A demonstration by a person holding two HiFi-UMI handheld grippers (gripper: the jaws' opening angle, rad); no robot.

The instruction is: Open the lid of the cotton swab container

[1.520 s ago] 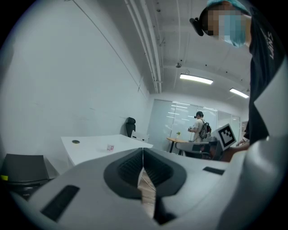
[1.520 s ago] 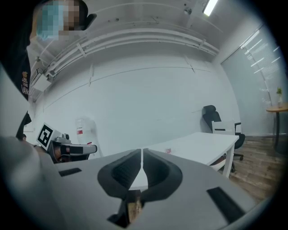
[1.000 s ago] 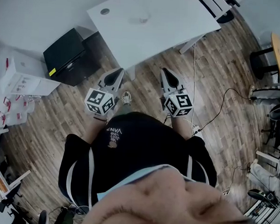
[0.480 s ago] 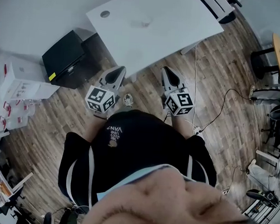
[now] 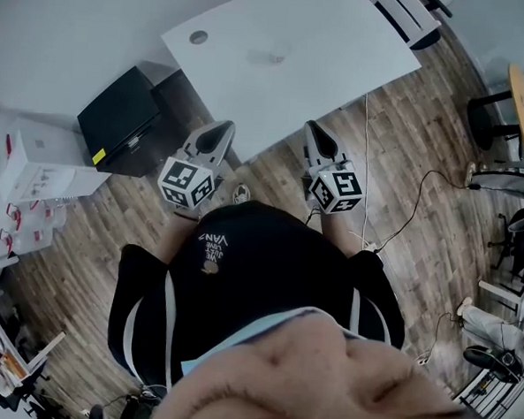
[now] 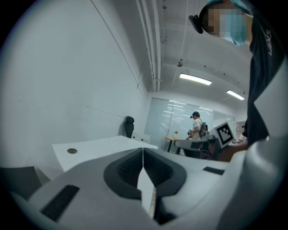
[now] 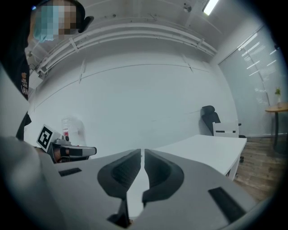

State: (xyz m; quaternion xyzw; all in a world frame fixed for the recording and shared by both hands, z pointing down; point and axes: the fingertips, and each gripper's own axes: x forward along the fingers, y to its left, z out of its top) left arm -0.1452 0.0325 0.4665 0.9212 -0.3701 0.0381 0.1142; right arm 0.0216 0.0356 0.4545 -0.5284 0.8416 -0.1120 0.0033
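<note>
Left tongs [image 5: 218,132] and right tongs [image 5: 313,135], frame centre: both closed, empty. Probable swab container [image 5: 271,54], faint, upper centre on tabletop [image 5: 352,41]. Judged light, slippery plastic; steady body, take lid edge.

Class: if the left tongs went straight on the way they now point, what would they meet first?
Probably the white table, whose near edge lies just ahead of the shut, empty left tongs. Whether they would strike that edge or pass over the top is unclear.

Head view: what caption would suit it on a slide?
Person facing a white table, left gripper and right gripper held out, jaws shut, nothing held.
</note>
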